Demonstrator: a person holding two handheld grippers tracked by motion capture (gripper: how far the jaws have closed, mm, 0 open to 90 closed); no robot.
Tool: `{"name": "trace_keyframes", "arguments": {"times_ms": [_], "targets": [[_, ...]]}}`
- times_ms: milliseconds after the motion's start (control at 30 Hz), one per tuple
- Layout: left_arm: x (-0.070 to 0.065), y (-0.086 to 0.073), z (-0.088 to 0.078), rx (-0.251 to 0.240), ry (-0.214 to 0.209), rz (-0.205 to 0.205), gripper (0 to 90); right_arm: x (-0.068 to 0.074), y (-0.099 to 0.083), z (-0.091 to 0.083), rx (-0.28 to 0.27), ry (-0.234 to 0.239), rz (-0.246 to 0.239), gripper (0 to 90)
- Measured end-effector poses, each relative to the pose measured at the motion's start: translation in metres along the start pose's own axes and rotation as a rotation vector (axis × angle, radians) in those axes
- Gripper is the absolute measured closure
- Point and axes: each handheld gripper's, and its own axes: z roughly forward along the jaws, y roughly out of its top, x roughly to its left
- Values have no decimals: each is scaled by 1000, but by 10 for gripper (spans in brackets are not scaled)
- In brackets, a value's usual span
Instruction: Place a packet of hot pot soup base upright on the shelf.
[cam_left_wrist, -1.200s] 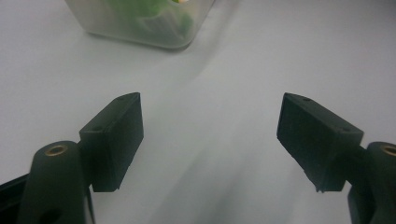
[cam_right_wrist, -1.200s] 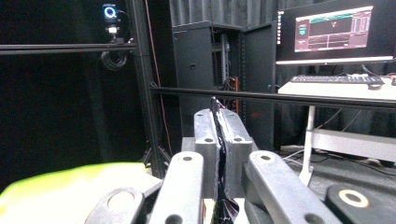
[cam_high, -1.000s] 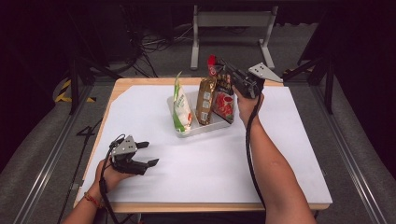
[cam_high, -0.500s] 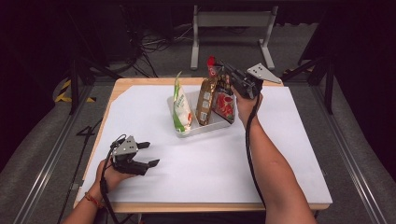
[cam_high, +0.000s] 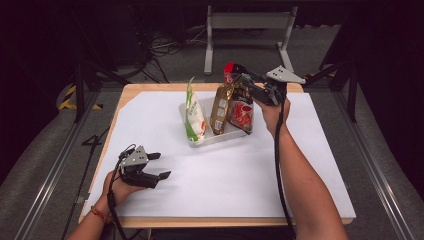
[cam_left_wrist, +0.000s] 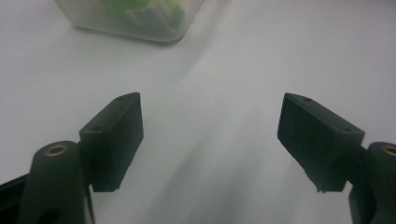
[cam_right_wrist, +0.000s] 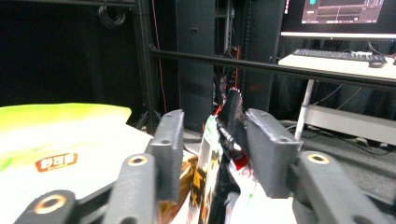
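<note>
White paper covers the worktop (cam_high: 280, 165), and a clear plastic tray (cam_high: 216, 140) sits at its far middle holding three upright snack bags. A green and white bag (cam_high: 193, 116) leans at the tray's left end, a brown bag (cam_high: 220, 107) stands in the middle, and a red bag (cam_high: 241, 111) stands at the right, touching the brown one.

The right hand-held gripper (cam_high: 239, 75) is at the red bag's top edge. Its jaws have just been opening, and in the right gripper view they stand partly apart with the bag's crimped top (cam_right_wrist: 232, 116) between them, seemingly no longer pinched. The left hand-held gripper (cam_high: 159, 166) rests near the worktop's near-left corner, jaws wide and empty.

If the red bag is let go while leaning, it may tip over the tray's low right rim or push the brown bag over. Pulling the right gripper back could also snag the top. Open paper lies all around the tray, roomiest on the near side.
</note>
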Motion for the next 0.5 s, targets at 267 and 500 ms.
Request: {"name": "trace_keyframes", "arguments": {"times_ms": [267,500], "targets": [[0,0,1,4,0,-3,232,-5,3,-8,111,-61,11,358],[0,-1,2,10,-9,-5,232,-17,-4,6,245,-16,54,334]]}}
